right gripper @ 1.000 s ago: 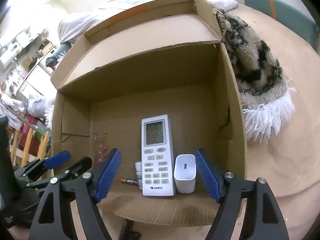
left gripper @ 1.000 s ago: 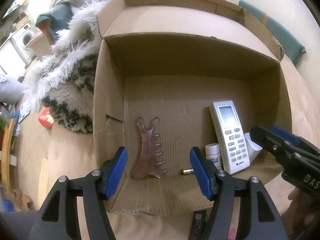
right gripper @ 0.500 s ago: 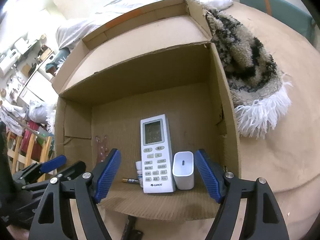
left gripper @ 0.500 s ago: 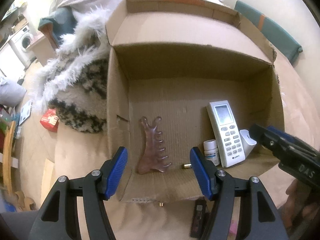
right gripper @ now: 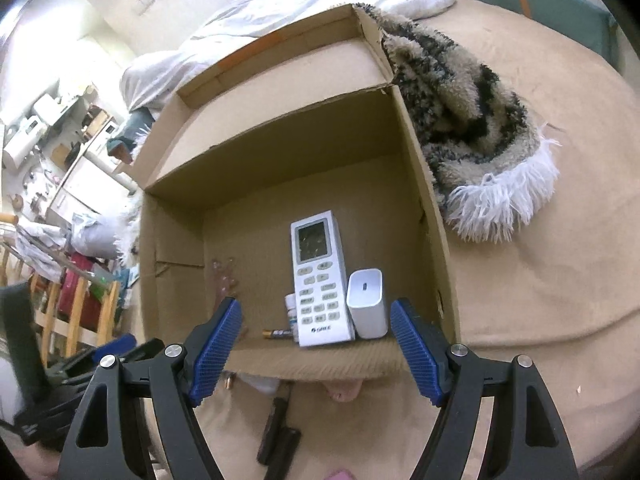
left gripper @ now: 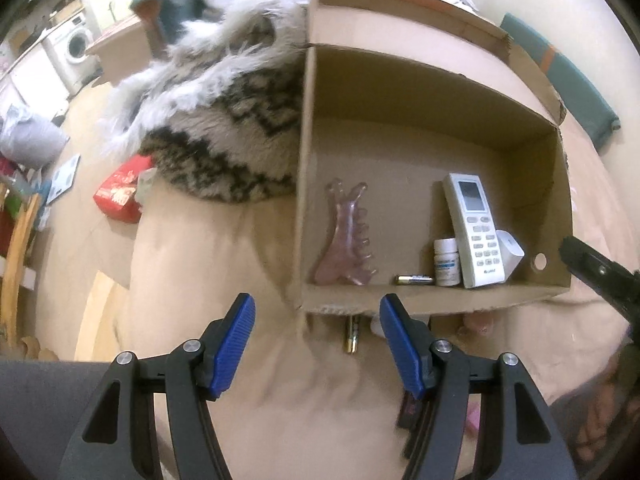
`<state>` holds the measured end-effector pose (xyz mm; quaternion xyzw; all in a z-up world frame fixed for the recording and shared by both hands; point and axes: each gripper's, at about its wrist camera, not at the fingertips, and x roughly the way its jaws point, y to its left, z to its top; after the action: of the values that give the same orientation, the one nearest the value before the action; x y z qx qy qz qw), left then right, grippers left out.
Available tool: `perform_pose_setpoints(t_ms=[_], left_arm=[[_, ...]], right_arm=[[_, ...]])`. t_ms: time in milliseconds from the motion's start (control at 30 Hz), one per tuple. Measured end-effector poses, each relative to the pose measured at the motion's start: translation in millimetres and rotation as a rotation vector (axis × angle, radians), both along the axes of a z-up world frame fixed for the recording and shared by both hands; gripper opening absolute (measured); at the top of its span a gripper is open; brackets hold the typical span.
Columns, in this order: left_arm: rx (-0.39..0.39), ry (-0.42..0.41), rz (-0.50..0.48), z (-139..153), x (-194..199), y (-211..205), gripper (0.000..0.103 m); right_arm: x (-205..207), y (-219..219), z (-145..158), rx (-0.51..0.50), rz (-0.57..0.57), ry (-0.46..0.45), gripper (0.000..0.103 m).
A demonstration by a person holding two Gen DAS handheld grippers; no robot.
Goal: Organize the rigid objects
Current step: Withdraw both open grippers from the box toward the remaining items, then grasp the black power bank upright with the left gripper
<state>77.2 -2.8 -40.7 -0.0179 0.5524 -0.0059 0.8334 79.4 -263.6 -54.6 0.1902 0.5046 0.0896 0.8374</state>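
Note:
An open cardboard box [left gripper: 520,296] [right gripper: 432,216] lies on the beige bedcover. Inside it rest a pink comb-shaped scraper [left gripper: 344,236], a battery [left gripper: 414,279], a small white pill bottle [left gripper: 446,262], a white remote [left gripper: 474,232] [right gripper: 318,280] and a white charger [left gripper: 510,254] [right gripper: 366,304]. My left gripper [left gripper: 316,334] hangs open and empty over the cover before the box's near left corner. A second battery [left gripper: 351,336] lies just outside the box between its fingers. My right gripper [right gripper: 316,344] is open and empty at the box's near edge. Dark flat objects [right gripper: 280,432] lie below it.
A shaggy patterned rug [left gripper: 224,128] [right gripper: 472,120] lies against the box's side. A red packet [left gripper: 120,196] sits on the floor at the left. A pink round thing [right gripper: 344,390] peeks from under the box's near flap. Crumpled white bedding [right gripper: 280,12] lies behind the box.
Both grippers have drawn back from the box, the left one also shifting left. The near flap and the things lying in front of the box have come into view.

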Motion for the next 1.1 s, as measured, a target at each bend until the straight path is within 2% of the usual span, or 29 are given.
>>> perform_pose_setpoints(t_ms=[200, 400, 533, 600, 667, 700, 733, 767, 967, 1100], left_arm=[[-0.025, -0.004, 0.038, -4, -13, 10, 0.062], [-0.057, 0.035, 0.075, -19, -21, 19, 0.062], [-0.068, 0.065, 0.037, -30, -25, 9, 0.062], [-0.1, 0.114, -0.013, -42, -25, -4, 0.061], [-0.152, 0.166, -0.06, -55, -26, -16, 0.055], [-0.182, 0.186, -0.068, -60, -26, -19, 0.043], [-0.248, 0.242, -0.079, -73, -26, -25, 0.037], [-0.269, 0.276, -0.088, -81, -25, -30, 0.036], [-0.213, 0.349, -0.116, -105, -24, -46, 0.036], [-0.179, 0.343, -0.153, -109, -25, -54, 0.036]], right_arm=[[-27, -1, -1, 0.061, 0.001, 0.028, 0.081], [-45, 7, -12, 0.06, 0.01, 0.073, 0.081], [-44, 16, -28, 0.049, 0.023, 0.135, 0.081], [-41, 20, -34, 0.027, 0.021, 0.163, 0.081], [-39, 21, -40, 0.005, 0.018, 0.185, 0.081], [-38, 21, -43, -0.008, 0.012, 0.199, 0.081], [-37, 21, -46, -0.015, 0.006, 0.214, 0.081], [-37, 20, -49, -0.017, 0.001, 0.229, 0.081], [-34, 10, -62, 0.012, -0.038, 0.28, 0.081], [-34, 9, -65, 0.019, -0.042, 0.29, 0.081]])
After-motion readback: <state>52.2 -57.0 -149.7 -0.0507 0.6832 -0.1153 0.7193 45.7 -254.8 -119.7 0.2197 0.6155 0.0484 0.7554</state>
